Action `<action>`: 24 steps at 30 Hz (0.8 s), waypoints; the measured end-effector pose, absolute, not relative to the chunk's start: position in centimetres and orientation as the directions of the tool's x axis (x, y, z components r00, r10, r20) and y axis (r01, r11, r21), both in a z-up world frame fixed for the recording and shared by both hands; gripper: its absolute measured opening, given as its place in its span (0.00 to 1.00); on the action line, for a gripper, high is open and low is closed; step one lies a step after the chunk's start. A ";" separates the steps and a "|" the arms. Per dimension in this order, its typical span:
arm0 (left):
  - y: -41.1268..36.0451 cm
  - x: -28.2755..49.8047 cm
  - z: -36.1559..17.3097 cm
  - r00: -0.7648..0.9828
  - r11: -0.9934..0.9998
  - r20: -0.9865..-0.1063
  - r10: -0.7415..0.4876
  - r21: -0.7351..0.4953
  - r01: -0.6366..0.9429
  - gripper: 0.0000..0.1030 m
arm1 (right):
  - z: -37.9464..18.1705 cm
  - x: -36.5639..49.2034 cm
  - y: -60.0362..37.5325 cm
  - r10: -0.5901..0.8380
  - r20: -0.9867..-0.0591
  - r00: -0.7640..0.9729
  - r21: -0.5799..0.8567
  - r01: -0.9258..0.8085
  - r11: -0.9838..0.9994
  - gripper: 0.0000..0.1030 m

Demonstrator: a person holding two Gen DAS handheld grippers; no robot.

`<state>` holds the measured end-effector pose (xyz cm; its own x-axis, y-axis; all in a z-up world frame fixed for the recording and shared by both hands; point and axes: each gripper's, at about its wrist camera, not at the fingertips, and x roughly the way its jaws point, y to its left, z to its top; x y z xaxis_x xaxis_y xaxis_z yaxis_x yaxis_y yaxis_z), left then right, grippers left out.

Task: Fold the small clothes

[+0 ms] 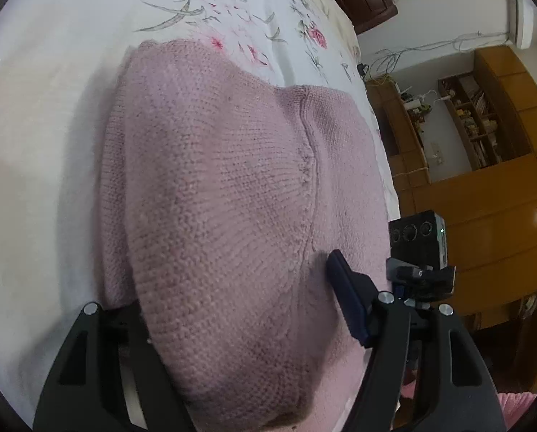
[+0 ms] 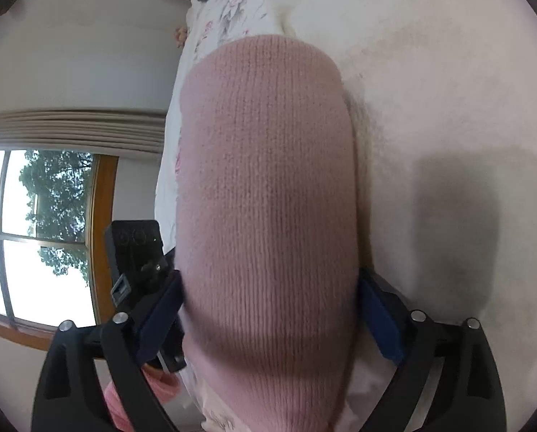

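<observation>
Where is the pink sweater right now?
The pink sweater lies on the flowered bedsheet, filling the middle of both wrist views. It sits between the fingers of each hand-held gripper, left and right.

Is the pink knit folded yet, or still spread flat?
Partly folded: the pink knit shows doubled layers along its left edge on the bed. Both grippers straddle it.

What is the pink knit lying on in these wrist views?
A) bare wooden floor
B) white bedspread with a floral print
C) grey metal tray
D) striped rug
B: the pink knit garment rests on a white bedspread with pink and grey floral print at its far end, and the right wrist view shows the same cover beside the knit.
</observation>
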<state>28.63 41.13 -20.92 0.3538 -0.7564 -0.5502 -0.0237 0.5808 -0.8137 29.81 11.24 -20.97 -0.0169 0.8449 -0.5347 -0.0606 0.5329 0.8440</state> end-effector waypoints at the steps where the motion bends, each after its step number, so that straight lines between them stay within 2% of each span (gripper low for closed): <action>1: 41.3 28.4 -20.9 0.356 0.584 -0.554 -0.753 -0.811 -0.027 0.51 | -20.7 29.7 11.4 0.840 -0.542 -0.013 0.839 -0.072 0.540 0.83; 3: 41.5 27.8 -20.7 0.368 0.576 -0.540 -0.757 -0.817 -0.014 0.37 | -20.1 29.4 11.1 0.843 -0.538 -0.003 0.840 -0.087 0.536 0.64; 6: 41.3 27.2 -19.6 0.394 0.537 -0.495 -0.774 -0.844 -0.006 0.32 | -18.9 28.8 10.3 0.857 -0.515 0.012 0.853 -0.090 0.514 0.54; 11: 40.3 24.8 -16.2 0.425 0.435 -0.378 -0.823 -0.899 0.043 0.32 | -15.4 26.9 8.2 0.883 -0.469 0.017 0.878 -0.102 0.468 0.53; 15: 37.2 21.9 -12.2 0.405 0.407 -0.332 -0.852 -0.907 0.112 0.32 | -11.3 24.2 5.0 0.880 -0.474 0.013 0.870 -0.144 0.471 0.53; 21: 29.5 18.8 -11.1 0.308 0.370 -0.320 -0.896 -0.921 0.119 0.33 | -8.1 18.6 -2.6 0.859 -0.512 0.029 0.854 -0.095 0.512 0.53; 24: 25.3 18.9 -13.2 0.248 0.431 -0.396 -0.884 -0.897 0.103 0.33 | -9.0 17.0 -6.4 0.813 -0.581 0.042 0.812 -0.042 0.583 0.53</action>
<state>18.93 25.29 -13.25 0.2482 -0.8839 -0.3964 0.1027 0.4309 -0.8965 16.95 -6.38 -9.02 0.0424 0.8128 -0.5811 -0.0421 0.5825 0.8117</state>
